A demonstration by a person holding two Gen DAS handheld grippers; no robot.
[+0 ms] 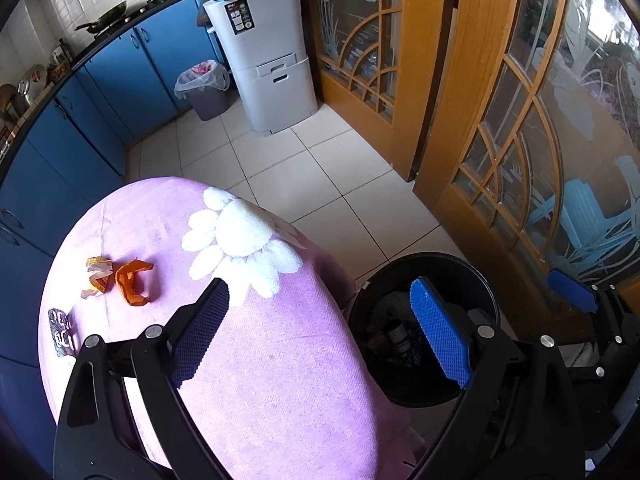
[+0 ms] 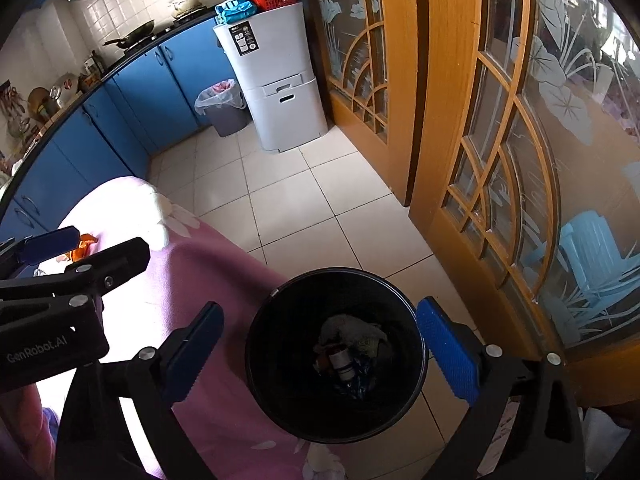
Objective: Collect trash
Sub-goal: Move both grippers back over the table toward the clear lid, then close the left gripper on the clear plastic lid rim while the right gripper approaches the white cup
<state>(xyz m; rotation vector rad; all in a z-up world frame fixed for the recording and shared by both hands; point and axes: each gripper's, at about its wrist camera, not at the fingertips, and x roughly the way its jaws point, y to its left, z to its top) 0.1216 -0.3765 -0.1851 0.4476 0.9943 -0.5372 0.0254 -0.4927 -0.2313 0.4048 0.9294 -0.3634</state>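
Note:
A black bin (image 2: pixel 280 400) stands on the floor beside the pink-clothed table (image 1: pixel 248 360); it holds crumpled trash and a small can (image 2: pixel 340 360). The bin also shows in the left wrist view (image 1: pixel 472 276). On the table lie an orange wrapper (image 1: pixel 132 284), a torn yellow-white wrapper (image 1: pixel 96 276) and a dark printed packet (image 1: pixel 60 332). My left gripper (image 1: pixel 320 332) is open and empty above the table's right edge. My right gripper (image 2: pixel 320 352) is open and empty directly over the bin.
Blue kitchen cabinets (image 1: pixel 80 128) run along the left. A grey lined bin (image 1: pixel 204 88) and a white drawer unit (image 1: pixel 272 64) stand at the back. Wooden glass-panelled doors (image 1: pixel 520 120) fill the right side. Tiled floor (image 1: pixel 328 192) lies between.

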